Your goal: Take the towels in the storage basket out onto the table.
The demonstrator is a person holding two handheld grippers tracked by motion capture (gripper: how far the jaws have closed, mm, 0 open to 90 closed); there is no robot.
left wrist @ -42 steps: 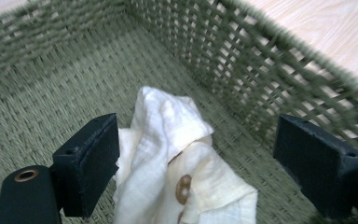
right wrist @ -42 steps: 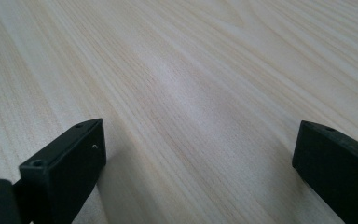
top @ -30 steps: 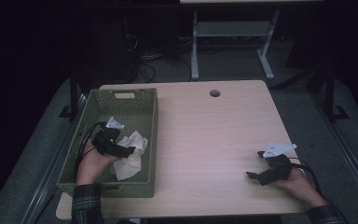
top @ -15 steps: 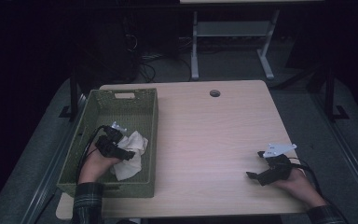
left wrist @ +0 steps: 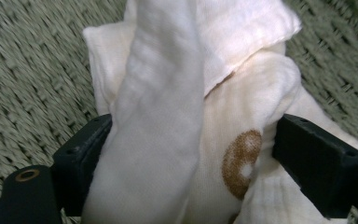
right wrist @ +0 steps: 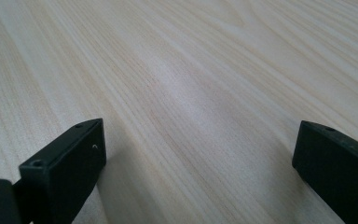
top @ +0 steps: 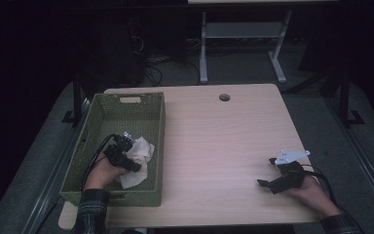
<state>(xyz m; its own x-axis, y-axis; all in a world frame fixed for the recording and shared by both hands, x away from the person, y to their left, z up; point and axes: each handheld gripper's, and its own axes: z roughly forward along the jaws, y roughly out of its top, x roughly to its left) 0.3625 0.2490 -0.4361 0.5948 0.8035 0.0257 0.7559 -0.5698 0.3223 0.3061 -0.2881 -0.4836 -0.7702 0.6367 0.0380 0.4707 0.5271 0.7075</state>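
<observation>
Inside the green woven basket [top: 102, 114] at the table's left edge, the left gripper [top: 126, 163] has its two black jaws spread wide around a crumpled white cloth [top: 137, 161], one jaw on each side of the bundle, which bulges up between them; the cloth [left wrist: 200, 116] bears a brown ring-shaped stain and lies on the basket floor [left wrist: 32, 84] toward the near right part of the basket. Compared with a second ago, the left hand [top: 102, 171] has drawn slightly nearer the person and the cloth has bunched closer against the gripper, its spread on the basket floor looking smaller; half a second ago it was already much as now. The right gripper [top: 275, 181] rests on the pale wooden table [top: 214, 141] near its front right corner, jaws wide apart over bare wood [right wrist: 191, 93] with nothing between them, unchanged in place across the three moments.
</observation>
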